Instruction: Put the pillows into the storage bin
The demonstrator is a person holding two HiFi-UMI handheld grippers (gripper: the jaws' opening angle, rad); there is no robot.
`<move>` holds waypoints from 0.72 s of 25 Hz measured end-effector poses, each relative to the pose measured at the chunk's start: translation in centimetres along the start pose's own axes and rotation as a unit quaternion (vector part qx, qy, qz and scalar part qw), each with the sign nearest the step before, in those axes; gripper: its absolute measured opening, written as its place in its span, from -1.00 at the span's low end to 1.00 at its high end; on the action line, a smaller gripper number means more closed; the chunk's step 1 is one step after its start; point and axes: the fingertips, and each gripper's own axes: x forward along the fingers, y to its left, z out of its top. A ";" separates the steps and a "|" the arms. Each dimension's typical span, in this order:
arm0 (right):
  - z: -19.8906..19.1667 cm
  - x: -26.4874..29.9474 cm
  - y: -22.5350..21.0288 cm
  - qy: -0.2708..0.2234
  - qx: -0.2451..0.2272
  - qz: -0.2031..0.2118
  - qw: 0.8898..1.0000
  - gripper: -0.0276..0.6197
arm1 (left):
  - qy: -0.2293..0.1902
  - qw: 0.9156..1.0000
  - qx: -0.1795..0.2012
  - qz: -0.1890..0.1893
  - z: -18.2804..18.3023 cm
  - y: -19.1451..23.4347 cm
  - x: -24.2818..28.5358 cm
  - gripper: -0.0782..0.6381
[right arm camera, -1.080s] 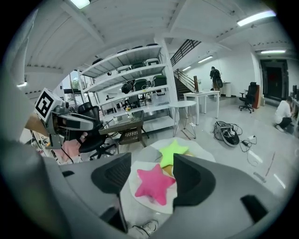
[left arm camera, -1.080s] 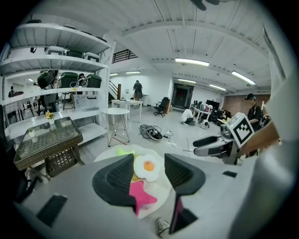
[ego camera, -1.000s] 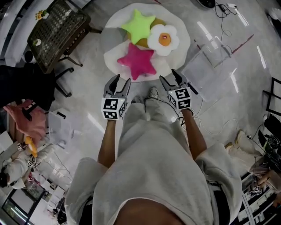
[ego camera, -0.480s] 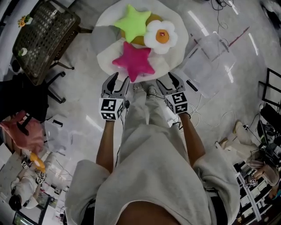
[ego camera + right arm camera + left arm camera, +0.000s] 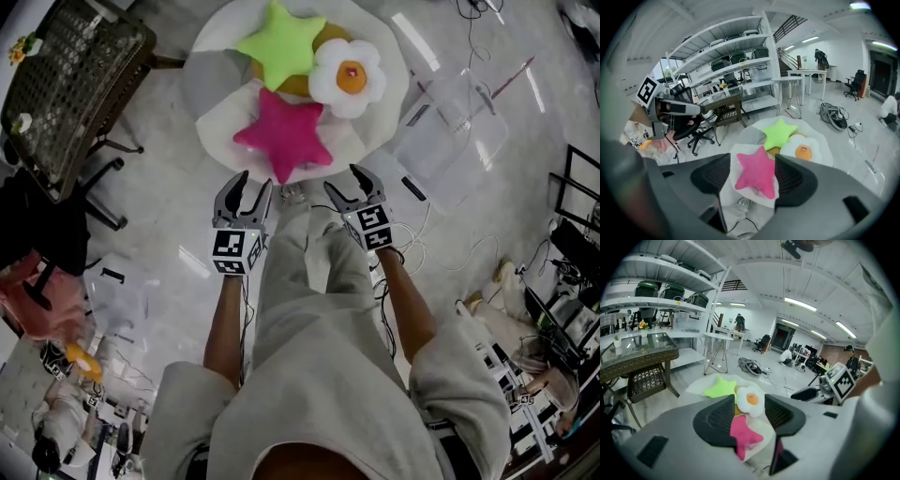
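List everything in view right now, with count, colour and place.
pink star pillow: one, pink, near edge of the mat
green star pillow: one, lime green, behind the pink one
flower pillow: one, white with orange centre, right of the green star
mat: one, white, round, floor ahead
storage bin: one, clear, floor right of the mat
wicker table: one, dark, upper left
left gripper, right gripper: two, grey, both open and empty, short of the mat
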 end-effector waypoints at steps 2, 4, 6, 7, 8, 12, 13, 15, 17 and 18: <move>-1.8 2.0 -0.7 0.011 -0.004 0.000 1.000 -0.02 | 0.005 1.000 -0.002 -0.002 -1.4 0.4 1.2 -0.23; -3.5 3.9 -1.3 0.018 -0.004 0.003 1.000 0.03 | 0.007 1.000 -0.007 0.000 -2.6 0.8 2.2 -0.23; -5.2 5.7 -1.5 0.021 0.000 0.014 1.000 0.12 | 0.008 1.000 -0.011 0.005 -3.6 1.3 3.2 -0.23; -5.9 6.6 -1.6 0.022 0.001 0.021 1.000 0.17 | 0.007 1.000 -0.011 0.007 -4.0 1.4 3.8 -0.23; -6.6 7.5 -1.9 0.024 0.001 0.027 0.999 0.21 | 0.006 1.000 -0.011 0.009 -4.5 1.5 4.6 -0.23; -10.5 11.9 -2.6 0.037 -0.010 0.054 0.998 0.40 | 0.009 1.000 -0.011 0.022 -7.4 1.6 7.6 -0.23; -11.4 13.1 -2.8 0.043 -0.014 0.062 0.997 0.41 | 0.008 0.999 -0.014 0.029 -8.1 1.7 8.2 -0.23; -13.5 15.5 -3.2 0.059 -0.022 0.078 0.995 0.44 | 0.007 0.999 -0.025 0.044 -9.4 1.8 9.3 -0.23; -15.8 18.1 -3.9 0.076 -0.029 0.088 0.993 0.47 | 0.007 0.998 -0.037 0.052 -10.9 1.7 10.2 -0.23; -17.0 19.4 -4.3 0.086 -0.031 0.091 0.992 0.49 | 0.009 0.998 -0.039 0.054 -11.6 1.6 10.6 -0.23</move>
